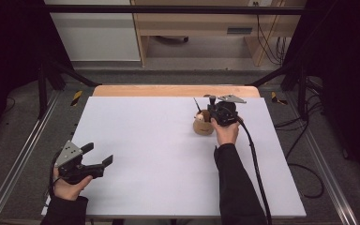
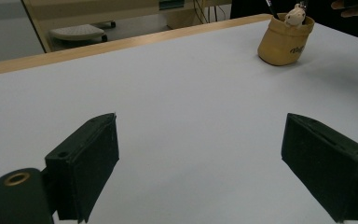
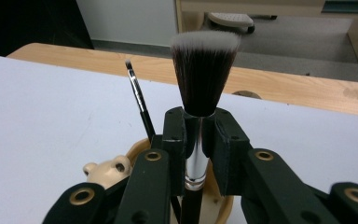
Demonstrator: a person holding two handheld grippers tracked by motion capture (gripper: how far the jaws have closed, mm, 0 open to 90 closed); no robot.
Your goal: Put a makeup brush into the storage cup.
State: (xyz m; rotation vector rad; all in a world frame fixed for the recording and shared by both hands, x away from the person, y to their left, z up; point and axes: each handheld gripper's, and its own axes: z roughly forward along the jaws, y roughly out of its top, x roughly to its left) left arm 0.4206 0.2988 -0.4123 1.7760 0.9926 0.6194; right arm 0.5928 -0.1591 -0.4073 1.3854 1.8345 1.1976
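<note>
We see the right gripper [image 3: 196, 154] clamped on a thick brush [image 3: 204, 74] above the tan pot [image 2: 285, 39]; its lower handle is hidden. The left gripper [image 2: 200, 163] rests gaping, empty.

A white board [image 1: 159, 154] covers a wooden table [image 1: 168, 90] standing on grey carpet [image 1: 23, 117]. Beyond it stand a white cabinet [image 1: 93, 37] and a light wooden desk [image 1: 201, 21], with black cables [image 1: 269, 42] hanging at right.
</note>
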